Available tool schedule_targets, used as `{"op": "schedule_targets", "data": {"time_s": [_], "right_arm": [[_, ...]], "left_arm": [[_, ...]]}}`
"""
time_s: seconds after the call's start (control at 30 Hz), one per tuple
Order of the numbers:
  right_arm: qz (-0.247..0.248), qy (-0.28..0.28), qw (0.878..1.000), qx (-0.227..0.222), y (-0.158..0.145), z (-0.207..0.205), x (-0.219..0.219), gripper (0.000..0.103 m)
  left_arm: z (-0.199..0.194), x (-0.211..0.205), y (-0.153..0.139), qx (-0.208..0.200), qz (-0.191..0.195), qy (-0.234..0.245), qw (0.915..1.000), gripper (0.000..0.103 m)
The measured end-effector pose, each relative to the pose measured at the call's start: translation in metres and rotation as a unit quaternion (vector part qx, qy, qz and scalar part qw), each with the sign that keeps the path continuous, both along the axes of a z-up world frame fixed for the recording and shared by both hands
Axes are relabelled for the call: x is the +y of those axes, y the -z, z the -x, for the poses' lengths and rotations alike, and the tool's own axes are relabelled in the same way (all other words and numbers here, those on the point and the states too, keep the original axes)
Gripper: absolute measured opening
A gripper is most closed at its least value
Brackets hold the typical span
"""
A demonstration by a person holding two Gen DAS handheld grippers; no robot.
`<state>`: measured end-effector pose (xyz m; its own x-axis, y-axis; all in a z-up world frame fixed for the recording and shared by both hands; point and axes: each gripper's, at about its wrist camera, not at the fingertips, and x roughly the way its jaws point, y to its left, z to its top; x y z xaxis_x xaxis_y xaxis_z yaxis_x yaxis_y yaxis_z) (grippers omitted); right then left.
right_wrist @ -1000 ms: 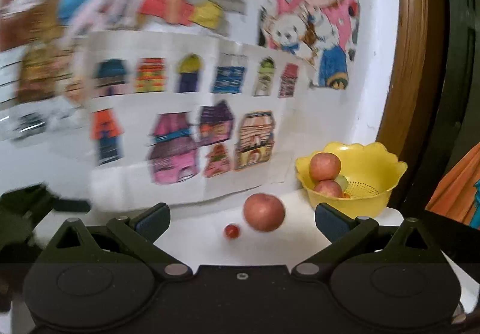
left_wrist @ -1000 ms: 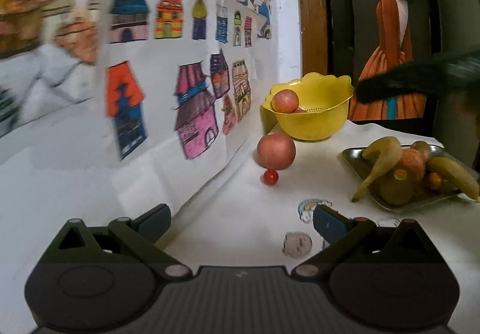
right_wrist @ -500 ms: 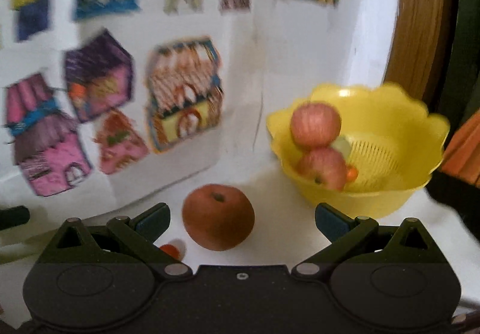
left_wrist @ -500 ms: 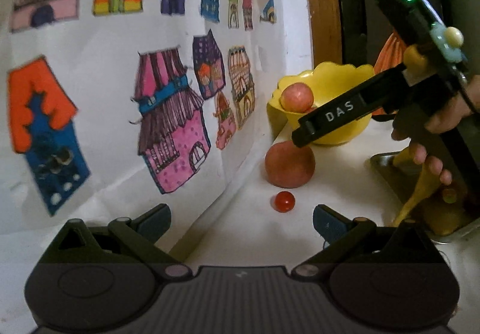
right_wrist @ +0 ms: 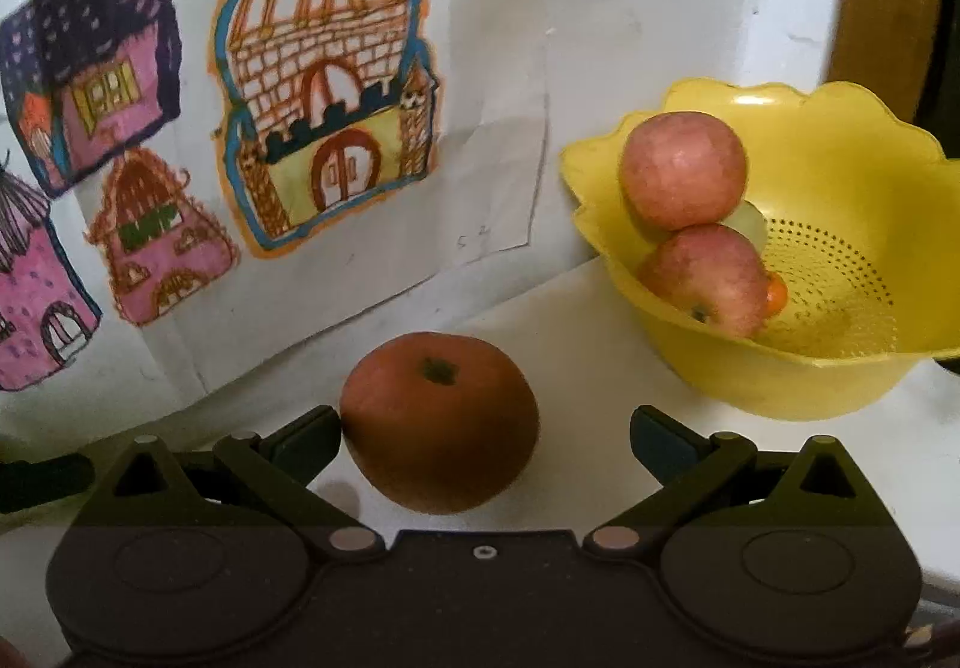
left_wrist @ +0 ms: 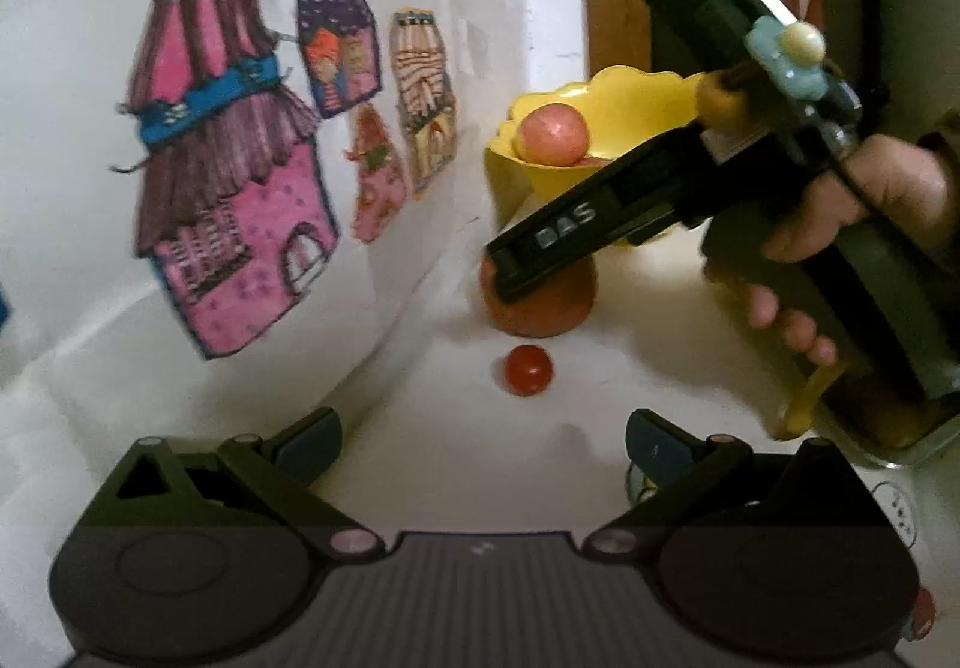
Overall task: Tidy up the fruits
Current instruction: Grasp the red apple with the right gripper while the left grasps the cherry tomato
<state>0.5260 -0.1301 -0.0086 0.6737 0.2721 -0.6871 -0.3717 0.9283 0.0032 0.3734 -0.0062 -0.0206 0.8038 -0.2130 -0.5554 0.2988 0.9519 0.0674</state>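
Fruit lies on the white table (right_wrist: 600,308): one apple (right_wrist: 441,422) now sits between the spread fingers of the right gripper (right_wrist: 486,437), which has closed in on it since a moment ago; its left pad (right_wrist: 309,437) touches the skin, the right stands clear. The left gripper (left_wrist: 483,443) hangs open, one cherry tomato (left_wrist: 528,370) beyond it. Farther back, the yellow bowl (right_wrist: 840,368) near the wall holds two apples, with bare table around it.
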Motion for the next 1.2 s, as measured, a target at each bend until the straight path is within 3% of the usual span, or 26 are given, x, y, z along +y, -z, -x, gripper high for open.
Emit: {"op": "schedule_targets", "data": {"time_s": [0.23, 0.53, 0.73, 0.97, 1.2], "right_arm": [[0.012, -0.005, 1.0, 0.019, 0.006, -0.015, 0.008, 0.101], [-0.005, -0.008, 0.998, 0.061, 0.021, -0.033, 0.003, 0.091], [-0.009, -0.02, 0.997, 0.068, 0.022, -0.03, 0.006, 0.075], [-0.02, -0.006, 0.997, 0.074, 0.02, -0.026, 0.008, 0.075], [-0.047, -0.01, 0.997, 0.06, -0.004, -0.016, -0.005, 0.075]], "left_arm": [[-0.017, -0.007, 0.004, 0.003, 0.004, 0.013, 0.9999, 0.103], [-0.031, -0.013, 0.007, 0.003, 0.0, 0.029, 0.9996, 0.097], [-0.044, -0.017, 0.008, 0.01, -0.003, 0.036, 0.9993, 0.082], [-0.051, -0.019, 0.011, 0.024, 0.002, 0.044, 0.9987, 0.06], [-0.068, -0.02, 0.016, 0.039, 0.01, 0.039, 0.9984, 0.045]]}}
